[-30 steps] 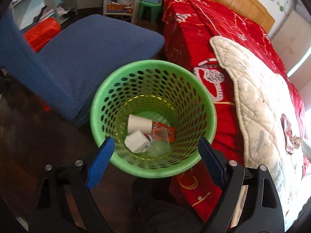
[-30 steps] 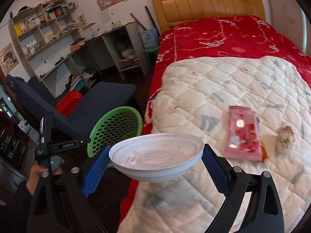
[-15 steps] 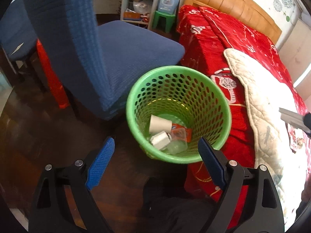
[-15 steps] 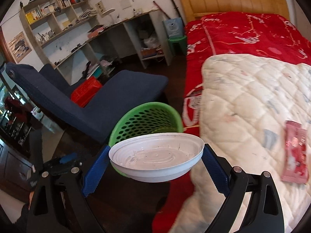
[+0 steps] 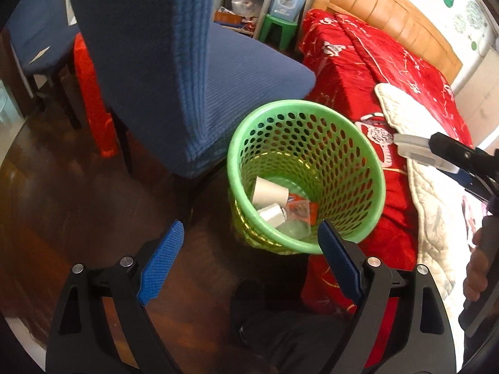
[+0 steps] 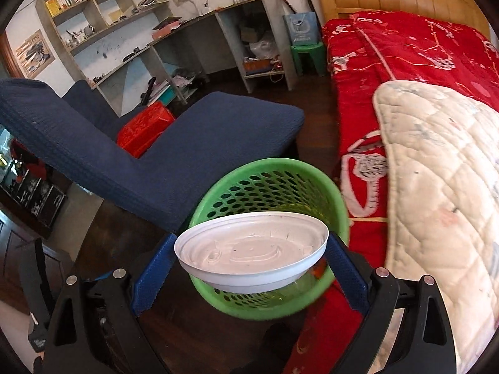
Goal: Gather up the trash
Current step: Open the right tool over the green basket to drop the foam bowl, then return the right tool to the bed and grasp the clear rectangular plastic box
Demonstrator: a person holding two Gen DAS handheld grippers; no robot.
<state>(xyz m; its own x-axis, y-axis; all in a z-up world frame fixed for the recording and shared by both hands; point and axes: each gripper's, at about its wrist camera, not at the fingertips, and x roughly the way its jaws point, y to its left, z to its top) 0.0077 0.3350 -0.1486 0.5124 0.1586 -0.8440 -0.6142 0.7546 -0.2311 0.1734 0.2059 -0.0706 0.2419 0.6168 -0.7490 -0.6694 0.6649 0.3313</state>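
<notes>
Bed [image 6: 405,71] on the right, blue chair [image 6: 174,155] left, green basket [image 5: 368,184] on the floor between them. Right claw [image 6: 249,261] clamps a white plastic lid [image 6: 249,249] just above the basket; left claw [image 5: 246,265] wide open, holding nothing.

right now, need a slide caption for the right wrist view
Right hand-held gripper carries a white plastic lid just above the green mesh bin, between blue chair and red bed.

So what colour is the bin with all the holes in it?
The bin is bright green all over. It shows best in the left wrist view, looking down into it.
</notes>
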